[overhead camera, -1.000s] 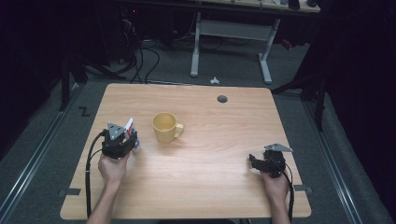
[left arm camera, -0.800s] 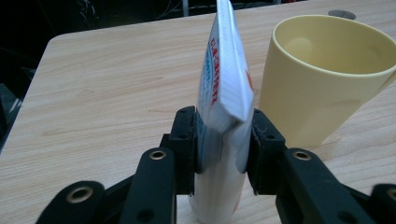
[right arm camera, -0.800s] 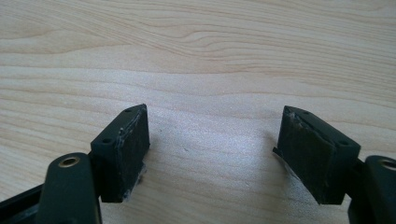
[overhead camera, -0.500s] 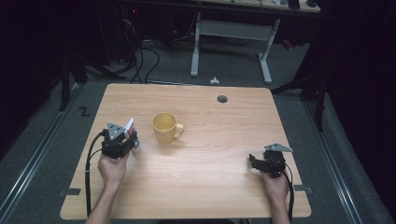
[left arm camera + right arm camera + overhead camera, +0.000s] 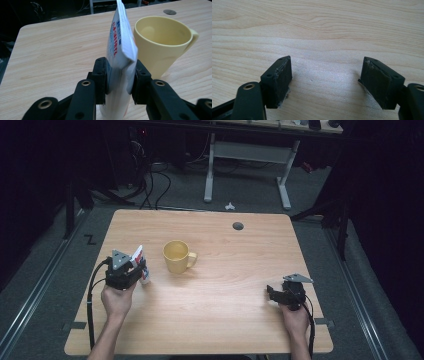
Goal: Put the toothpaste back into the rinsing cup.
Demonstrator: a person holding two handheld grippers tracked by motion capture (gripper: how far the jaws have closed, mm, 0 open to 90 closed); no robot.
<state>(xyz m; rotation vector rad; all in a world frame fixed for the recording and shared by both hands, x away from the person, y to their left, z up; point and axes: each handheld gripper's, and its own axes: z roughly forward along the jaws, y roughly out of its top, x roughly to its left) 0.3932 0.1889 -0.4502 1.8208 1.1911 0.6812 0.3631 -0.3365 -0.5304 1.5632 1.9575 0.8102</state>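
Yellow mug (image 5: 176,256) stands upright on the wooden counter (image 5: 225,320), handle toward the right gripper (image 5: 325,82). Left gripper (image 5: 119,80) sits just left of the mug, fingers (image 5: 100,77) pinching a white sachet (image 5: 118,50) (red and blue print), held upright. Right gripper rests well apart from the mug, fingers spread over bare wood.

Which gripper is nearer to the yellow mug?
Left. The left gripper, holding a white packet, is just beside the mug; the right gripper sits open far across the table.
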